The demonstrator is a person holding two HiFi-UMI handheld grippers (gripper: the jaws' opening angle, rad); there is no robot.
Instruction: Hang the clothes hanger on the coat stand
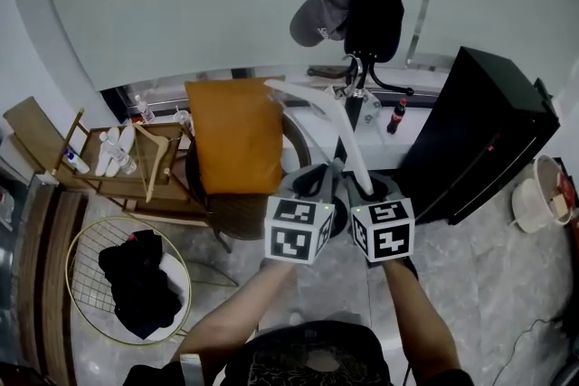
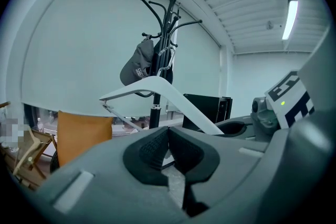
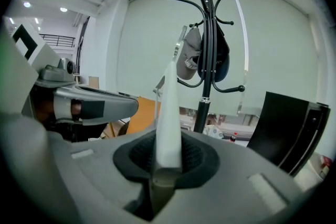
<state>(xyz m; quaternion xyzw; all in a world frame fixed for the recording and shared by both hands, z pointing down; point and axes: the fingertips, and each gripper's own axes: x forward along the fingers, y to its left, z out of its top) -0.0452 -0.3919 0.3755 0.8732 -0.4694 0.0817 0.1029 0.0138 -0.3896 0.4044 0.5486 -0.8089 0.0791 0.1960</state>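
White-walled room, stand (image 3: 205, 97) carrying cap (image 1: 323, 0) and bag (image 1: 375, 9): hanger (image 1: 330, 108) clamped in right tongs (image 3: 168, 157), left tongs (image 2: 168, 147) closed empty, hanging not yet done.

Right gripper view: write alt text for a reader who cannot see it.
The right gripper has its jaws closed on one arm of a white clothes hanger, which points up toward a black coat stand that carries a grey cap. The left gripper shows at the left, a black cabinet at the right.
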